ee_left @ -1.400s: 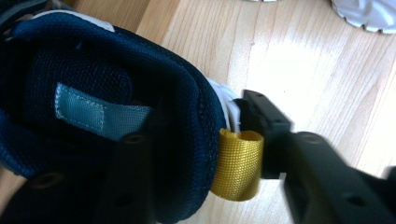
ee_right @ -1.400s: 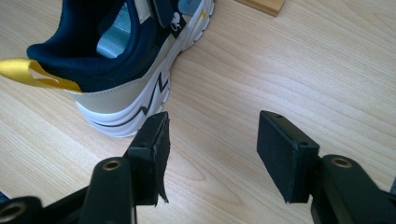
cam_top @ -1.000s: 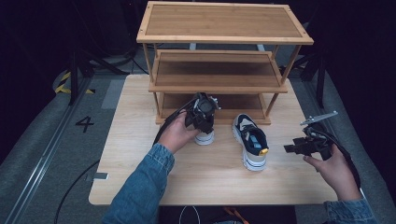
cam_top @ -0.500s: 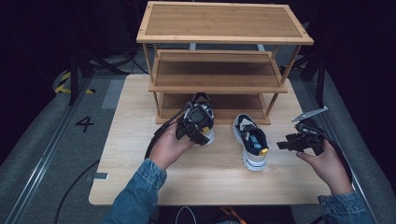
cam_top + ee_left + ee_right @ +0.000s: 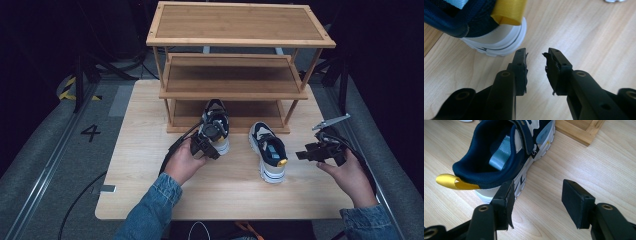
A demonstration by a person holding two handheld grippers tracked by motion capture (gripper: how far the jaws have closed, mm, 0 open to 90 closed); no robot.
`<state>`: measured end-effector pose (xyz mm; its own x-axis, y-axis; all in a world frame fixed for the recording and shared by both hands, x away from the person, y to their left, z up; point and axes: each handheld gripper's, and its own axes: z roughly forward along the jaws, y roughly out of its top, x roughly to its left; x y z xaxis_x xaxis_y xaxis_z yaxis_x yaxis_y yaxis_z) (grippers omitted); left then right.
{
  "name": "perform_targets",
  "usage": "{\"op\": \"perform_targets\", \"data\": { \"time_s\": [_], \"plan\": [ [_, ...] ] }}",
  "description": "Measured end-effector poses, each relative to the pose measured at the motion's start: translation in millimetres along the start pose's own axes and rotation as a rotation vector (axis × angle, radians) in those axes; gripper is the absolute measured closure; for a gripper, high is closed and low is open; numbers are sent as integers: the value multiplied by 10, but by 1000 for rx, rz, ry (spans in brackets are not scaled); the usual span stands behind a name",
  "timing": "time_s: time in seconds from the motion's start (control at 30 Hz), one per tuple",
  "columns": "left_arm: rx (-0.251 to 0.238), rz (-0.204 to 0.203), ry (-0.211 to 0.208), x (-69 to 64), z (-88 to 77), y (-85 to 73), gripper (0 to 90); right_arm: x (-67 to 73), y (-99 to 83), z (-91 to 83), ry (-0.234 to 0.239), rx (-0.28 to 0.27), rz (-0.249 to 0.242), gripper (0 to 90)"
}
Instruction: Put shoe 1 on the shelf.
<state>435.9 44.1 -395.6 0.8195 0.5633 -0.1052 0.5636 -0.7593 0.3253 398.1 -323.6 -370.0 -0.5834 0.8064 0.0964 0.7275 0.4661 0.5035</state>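
Under the left tongs [image 5: 209, 140], one shoe [image 5: 216, 120] (heel hidden).

Lab recording rig: black-curtained surround, wooden table [image 5: 150, 175] on grey floor with taped number 4 [image 5: 90, 132], cables, hazard tape [image 5: 67, 87].

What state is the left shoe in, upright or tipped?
Upright. The left shoe rests sole-down on the table, toe toward the rack; in the left gripper view its white sole lies flat on the wood by the heel.
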Motion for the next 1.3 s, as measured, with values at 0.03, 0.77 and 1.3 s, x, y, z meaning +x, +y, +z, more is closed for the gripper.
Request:
{"op": "perform_targets", "data": {
  "time_s": [0.03,0.77,1.3],
  "plan": [
    [-1,-2,5,1,16,5,718,-3,-5,1,-1,-1,0,452],
    [-109,-99,24,108,-31,67,855,-37,-122,-54,-22,1,25,460],
    [-187,-109,118,232,-82,123,879,-58,-219,-82,-41,-4,39,472]
  ]
}}
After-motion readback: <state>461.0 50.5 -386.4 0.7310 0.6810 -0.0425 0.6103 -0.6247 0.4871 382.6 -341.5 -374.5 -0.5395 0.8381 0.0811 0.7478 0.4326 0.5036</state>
